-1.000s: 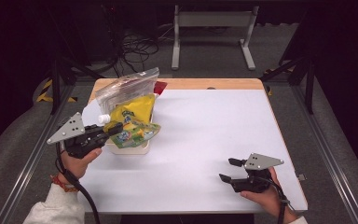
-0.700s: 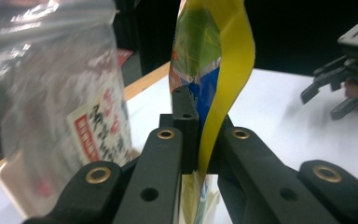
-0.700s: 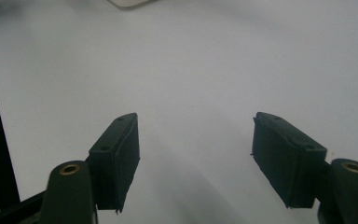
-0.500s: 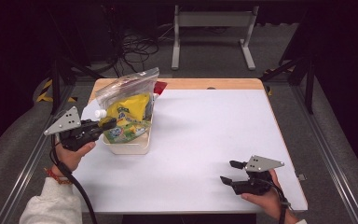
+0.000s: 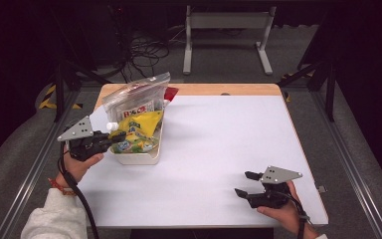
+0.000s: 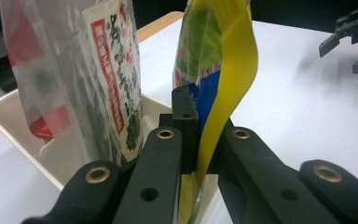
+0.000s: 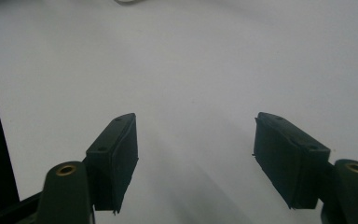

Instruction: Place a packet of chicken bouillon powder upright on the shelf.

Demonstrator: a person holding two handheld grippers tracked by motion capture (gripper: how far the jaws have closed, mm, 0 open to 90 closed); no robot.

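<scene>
White table (image 5: 219,149), left claw (image 5: 121,136) pinching yellow packet (image 5: 142,127) over cream tray (image 5: 139,158), clear bag (image 5: 134,97) alongside, right claw (image 5: 246,184) wide.

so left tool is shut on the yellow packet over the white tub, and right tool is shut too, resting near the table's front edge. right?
Not quite. The right tool is open: the right gripper view shows its jaws standing apart with bare table between them. The rest holds: the left tool is shut on the yellow packet over the white tub, and the right tool sits near the front edge.
</scene>
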